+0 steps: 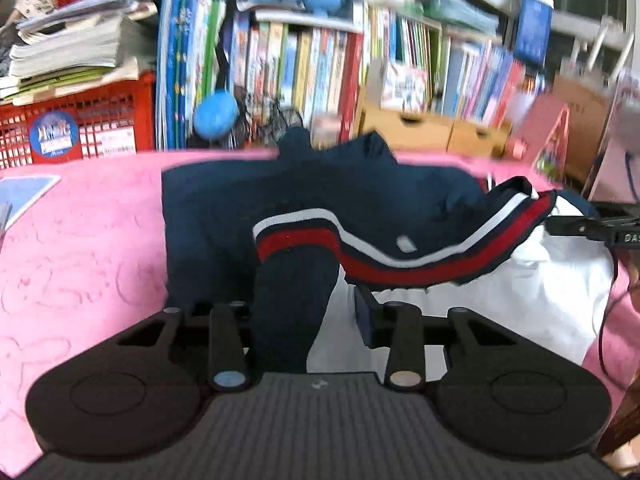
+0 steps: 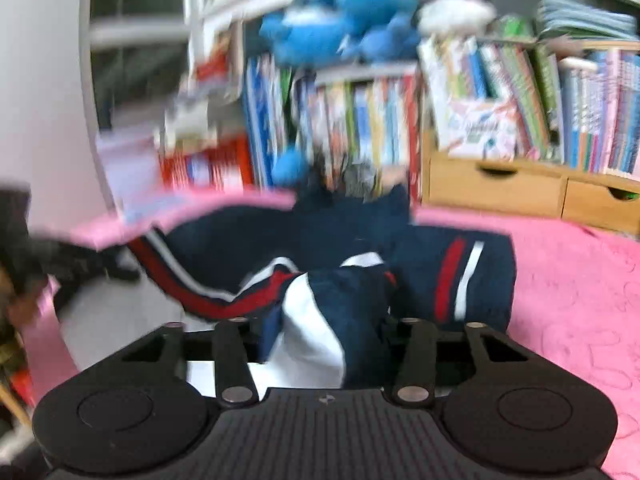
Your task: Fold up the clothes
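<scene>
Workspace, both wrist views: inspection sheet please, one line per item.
Surface: pink blanket covers the bed.
Job's things: navy jacket with red and white stripes and white lining, partly lifted, bunched between the two claws.
Clutter: a flat blue-edged thing at the blanket's far left.
Grippers: left claw and right claw each have jacket cloth between the fingers; views are blurred.
Cables: a thin dark cable hangs at the right edge.
Surroundings: bookshelf, red crate, blue plush toy, wooden drawers.
</scene>
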Tool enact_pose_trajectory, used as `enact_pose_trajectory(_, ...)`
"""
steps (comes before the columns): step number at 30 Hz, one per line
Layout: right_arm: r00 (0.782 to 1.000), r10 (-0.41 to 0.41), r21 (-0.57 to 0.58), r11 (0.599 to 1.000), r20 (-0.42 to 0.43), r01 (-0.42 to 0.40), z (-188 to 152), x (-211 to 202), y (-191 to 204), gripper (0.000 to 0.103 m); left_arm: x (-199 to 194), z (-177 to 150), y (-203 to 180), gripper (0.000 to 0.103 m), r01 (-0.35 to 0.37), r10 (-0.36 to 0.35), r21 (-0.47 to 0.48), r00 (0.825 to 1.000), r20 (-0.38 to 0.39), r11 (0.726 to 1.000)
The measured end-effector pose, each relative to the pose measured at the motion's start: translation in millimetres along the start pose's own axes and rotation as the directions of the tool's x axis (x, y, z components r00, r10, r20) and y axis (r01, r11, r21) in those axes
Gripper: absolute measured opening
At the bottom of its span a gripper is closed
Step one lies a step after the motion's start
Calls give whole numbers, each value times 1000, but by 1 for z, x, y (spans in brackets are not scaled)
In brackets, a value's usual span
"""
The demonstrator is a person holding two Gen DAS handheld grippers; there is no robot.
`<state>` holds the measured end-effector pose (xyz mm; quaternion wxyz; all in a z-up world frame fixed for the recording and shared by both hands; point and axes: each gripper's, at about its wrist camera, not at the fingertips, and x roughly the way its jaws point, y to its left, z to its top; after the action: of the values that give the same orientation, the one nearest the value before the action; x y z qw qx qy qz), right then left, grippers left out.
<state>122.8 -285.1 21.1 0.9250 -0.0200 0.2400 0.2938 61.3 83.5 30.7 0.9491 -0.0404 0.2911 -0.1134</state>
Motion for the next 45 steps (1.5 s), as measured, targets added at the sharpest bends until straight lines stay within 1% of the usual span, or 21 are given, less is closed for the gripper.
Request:
enact_pose_trajectory(3, 993, -102, -63, 993, -57, 99, 2, 16, -4, 95, 25, -3, 5, 71, -38, 37, -20, 997, -74, 999)
enact_pose_trajectory(4, 989, -116, -88, 990, -89, 108, 0, 23, -4, 95, 32, -6, 5, 81, -47, 46, -14, 995, -94, 999)
enact_pose_trajectory(5, 986, -113, -97, 990, -120, 102, -4, 30, -3, 95, 37, -10, 2, 82, -54, 54, 7, 994, -92, 999)
enact_pose_trajectory(6, 983, -99, -92, 992, -152, 86, -10, 37, -3, 80, 39, -14, -2, 81, -68, 69, 26, 994, -79, 997)
enact_pose_trajectory(7, 979, -92, -86, 993, -183, 77, -15, 43, -1, 63, 35, -14, -6, 69, -79, 81, 26, 994, -75, 997)
enact_pose_trajectory(8, 977, -96, -81, 993, -190, 82, -20, 45, 4, 37, 32, -15, -10, 59, -91, 93, 27, 993, -71, 995)
enact_pose_trajectory(10, 981, -114, -79, 992, -155, 103, -24, 38, 18, 23, 17, -9, -17, 29, -109, 109, 21, 993, -44, 994)
enact_pose_trajectory(11, 987, -115, -76, 991, -113, 107, -19, 29, 24, 18, 6, -2, -20, 23, -102, 103, 18, 995, -15, 995)
enact_pose_trajectory(15, 986, -142, -103, 983, 83, 150, 24, -12, 42, 16, -32, 42, -28, 16, -75, 70, 33, 986, 151, 997)
enact_pose_trajectory(18, 965, -181, -108, 973, 189, 204, 68, -6, 35, 17, -27, 88, -34, 18, -169, 129, 121, 949, 287, 978)
enact_pose_trajectory(20, 957, -202, -71, 973, 210, 221, 94, 14, 17, 18, 0, 115, -27, 21, -237, 181, 147, 931, 318, 960)
enact_pose_trajectory(23, 959, -229, 0, 973, 167, 232, 114, 67, -15, 19, 66, 135, -9, 23, -302, 264, 140, 934, 240, 943)
enact_pose_trajectory(27, 969, -245, 89, 965, -17, 246, 99, 162, -51, 19, 160, 120, 18, 25, -358, 354, 128, 934, 51, 925)
enact_pose_trajectory(28, 968, -240, 122, 961, -69, 247, 89, 181, -59, 19, 180, 114, 23, 33, -372, 374, 133, 927, 15, 919)
enact_pose_trajectory(31, 961, -243, 136, 956, -129, 260, 63, 205, -67, 36, 203, 91, 21, 45, -401, 406, 206, 913, 18, 893)
enact_pose_trajectory(33, 963, -227, 168, 954, -144, 250, 56, 209, -73, 38, 206, 92, 22, 51, -398, 406, 217, 914, 9, 892)
enact_pose_trajectory(37, 973, -183, 233, 949, -137, 212, 55, 206, -82, 40, 208, 96, 37, 81, -417, 424, 141, 905, -25, 898)
enact_pose_trajectory(40, 975, -181, 226, 952, -126, 206, 57, 191, -79, 61, 180, 104, 54, 77, -371, 372, 27, 928, -29, 928)
enact_pose_trajectory(41, 975, -193, 212, 954, -106, 212, 55, 178, -75, 83, 165, 108, 59, 74, -342, 342, -17, 940, -14, 939)
enact_pose_trajectory(42, 975, -205, 198, 956, -87, 218, 54, 164, -71, 95, 148, 111, 66, 72, -309, 311, -62, 950, 11, 949)
enact_pose_trajectory(45, 976, -217, 151, 965, -1, 215, 49, 117, -56, 101, 99, 115, 69, 72, -292, 303, -112, 946, 110, 950)
